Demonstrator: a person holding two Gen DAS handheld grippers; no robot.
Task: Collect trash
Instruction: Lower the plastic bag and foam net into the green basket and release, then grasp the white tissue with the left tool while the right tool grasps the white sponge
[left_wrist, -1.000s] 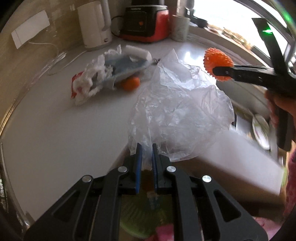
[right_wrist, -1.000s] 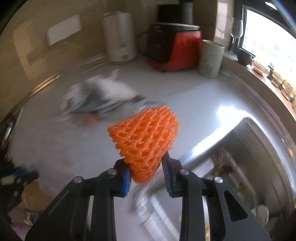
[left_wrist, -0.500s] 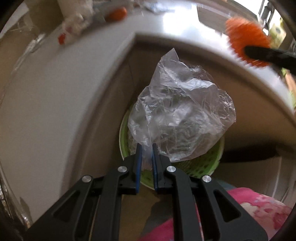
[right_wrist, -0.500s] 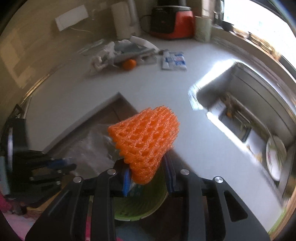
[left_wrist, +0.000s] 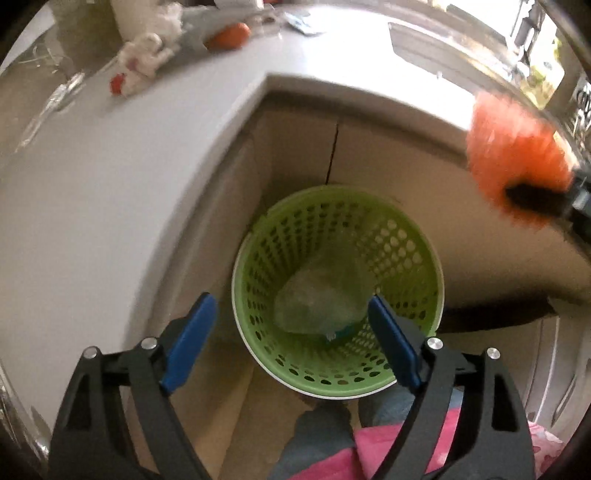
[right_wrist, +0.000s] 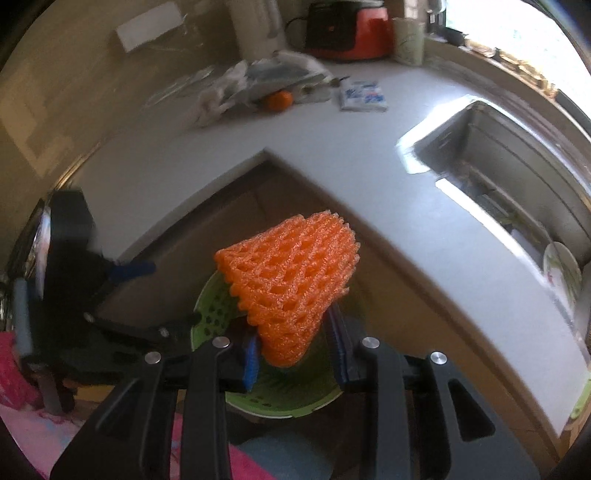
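The left gripper (left_wrist: 291, 325) hung over the green basket (left_wrist: 417, 258) with its jaws spread wide. They had just been opening, and nothing was between them. The clear plastic bag (left_wrist: 317, 299) lay loose at the bottom of the basket, which stood on the floor in the corner under the white counter (left_wrist: 110, 192). To the right, the right gripper (right_wrist: 295, 350) squeezed the narrow end of an orange foam fruit net (right_wrist: 288, 280) between its pads, above the basket. More trash (right_wrist: 255, 81) sat far back on the counter.

daylight from window (right_wrist: 517, 33) | counter glare | fisheye edges | motion blur
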